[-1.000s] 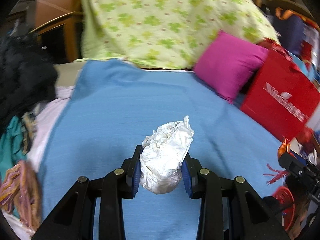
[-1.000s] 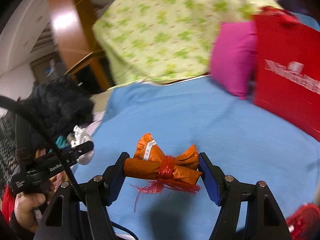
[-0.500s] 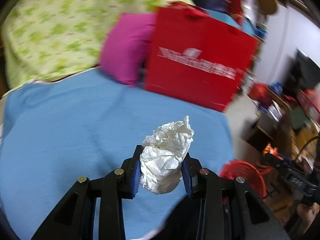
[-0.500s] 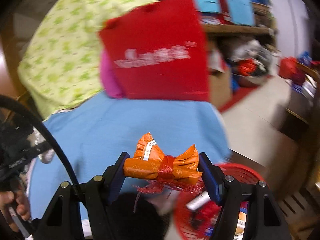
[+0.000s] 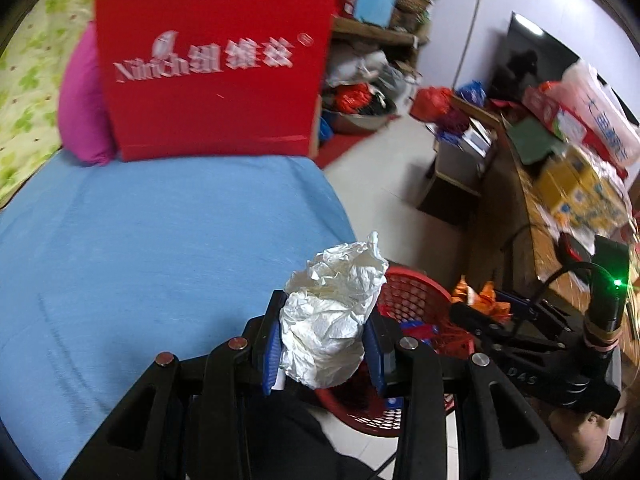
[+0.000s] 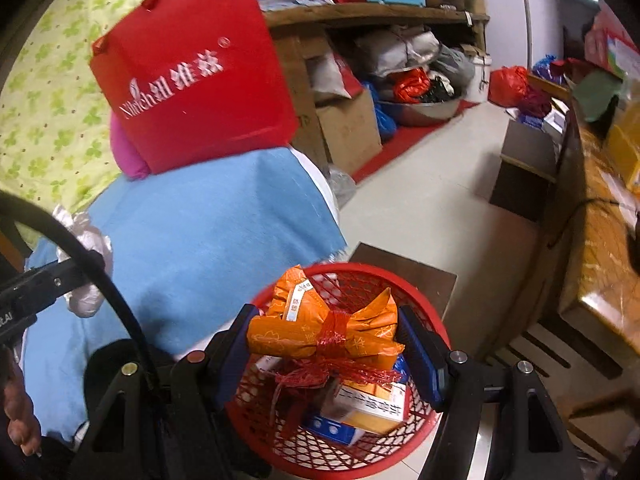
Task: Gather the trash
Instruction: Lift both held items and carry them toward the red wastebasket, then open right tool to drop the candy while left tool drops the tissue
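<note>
Left tool (image 5: 323,350) clamped on crumpled white paper wad (image 5: 330,316), held over bed (image 5: 160,248) edge beside red mesh basket (image 5: 416,292). Right tool (image 6: 326,344) gripping orange wrapper bundle (image 6: 324,328), directly above basket (image 6: 384,448) on floor, boxes already inside. Farther back on bed: red bag (image 6: 192,76), pink cushion (image 5: 80,108).

Both hands have swung away from the middle of the blue blanket (image 5: 168,240) toward its edge. The right gripper (image 6: 326,344), with the orange wrapper bundle (image 6: 320,328), once over the blanket, now hangs directly above the red mesh basket (image 6: 400,448) on the floor. The left gripper (image 5: 322,350), with the crumpled white paper (image 5: 328,320), has reached the blanket's edge, beside that basket (image 5: 412,292).
</note>
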Demonstrator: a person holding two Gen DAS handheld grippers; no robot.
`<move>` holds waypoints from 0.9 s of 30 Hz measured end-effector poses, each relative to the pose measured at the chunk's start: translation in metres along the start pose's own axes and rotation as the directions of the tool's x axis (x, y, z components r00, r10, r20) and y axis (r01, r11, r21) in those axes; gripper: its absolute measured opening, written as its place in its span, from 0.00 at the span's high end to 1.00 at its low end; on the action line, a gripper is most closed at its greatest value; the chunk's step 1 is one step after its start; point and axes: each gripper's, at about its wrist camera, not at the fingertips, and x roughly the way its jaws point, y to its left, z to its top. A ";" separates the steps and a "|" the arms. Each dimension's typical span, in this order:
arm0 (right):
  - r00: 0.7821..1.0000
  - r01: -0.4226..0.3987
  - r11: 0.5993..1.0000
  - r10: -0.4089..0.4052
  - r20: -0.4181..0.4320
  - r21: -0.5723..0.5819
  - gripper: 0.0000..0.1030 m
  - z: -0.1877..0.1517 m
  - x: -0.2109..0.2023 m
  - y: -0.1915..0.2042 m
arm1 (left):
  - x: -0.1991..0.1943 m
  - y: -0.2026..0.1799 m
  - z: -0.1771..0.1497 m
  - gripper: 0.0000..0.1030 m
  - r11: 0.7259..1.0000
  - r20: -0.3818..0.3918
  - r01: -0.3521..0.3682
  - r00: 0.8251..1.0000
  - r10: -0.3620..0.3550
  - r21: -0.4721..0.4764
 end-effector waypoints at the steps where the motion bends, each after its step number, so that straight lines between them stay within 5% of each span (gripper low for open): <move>1: 1.000 0.007 1.000 -0.007 -0.006 0.000 0.30 -0.001 0.004 -0.003 | 0.006 -0.003 0.003 0.64 1.000 -0.008 0.001 1.000 -0.001 0.003; 27: 0.997 0.047 0.999 -0.046 -0.066 0.011 0.30 -0.011 0.026 -0.021 | 0.064 -0.034 -0.001 0.64 0.999 -0.126 0.018 0.992 -0.014 0.028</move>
